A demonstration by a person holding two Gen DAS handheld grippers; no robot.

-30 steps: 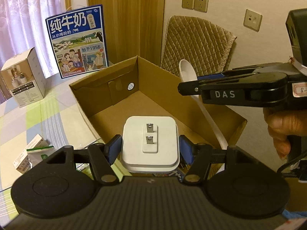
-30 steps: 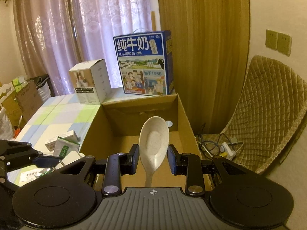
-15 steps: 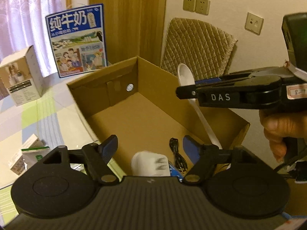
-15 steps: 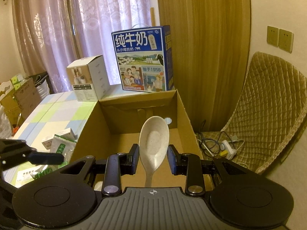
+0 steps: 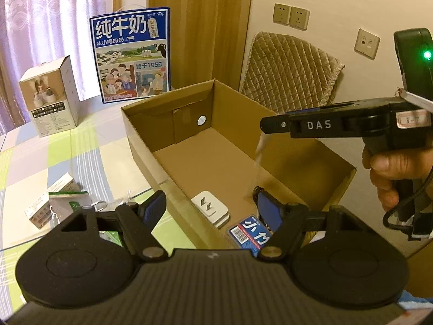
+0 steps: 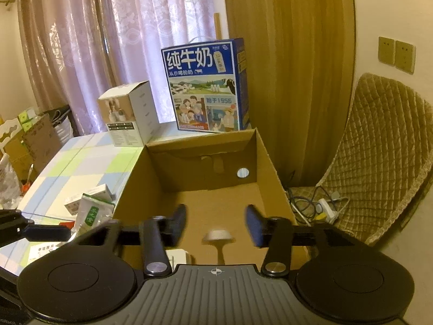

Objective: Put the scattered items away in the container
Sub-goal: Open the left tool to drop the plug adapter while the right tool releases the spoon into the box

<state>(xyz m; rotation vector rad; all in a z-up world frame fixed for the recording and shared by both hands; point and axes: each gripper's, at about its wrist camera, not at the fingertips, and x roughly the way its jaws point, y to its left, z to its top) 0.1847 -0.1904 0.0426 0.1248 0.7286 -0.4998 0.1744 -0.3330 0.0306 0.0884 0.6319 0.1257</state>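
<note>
An open cardboard box (image 5: 140,138) stands at the table's edge, also in the right wrist view (image 6: 135,173). A white plug adapter (image 5: 211,211) and a blue card (image 5: 249,233) lie on its floor. My left gripper (image 5: 211,211) is open and empty above the box's near end. My right gripper (image 6: 216,218) is open over the box; it shows from the side in the left wrist view (image 5: 273,126). A beige spoon (image 6: 218,239) is loose below its jaws, a blurred streak in the left wrist view (image 5: 258,157).
A blue milk carton (image 5: 131,57) and a small white box (image 5: 50,97) stand behind the box. Small packets (image 5: 58,203) lie on the checked tablecloth (image 5: 40,157) to the left. A quilted chair (image 5: 289,70) and floor cables (image 6: 316,203) are to the right.
My left gripper opened and let the white plug adapter fall into the box. My right gripper has just opened and the spoon is dropping from it.
</note>
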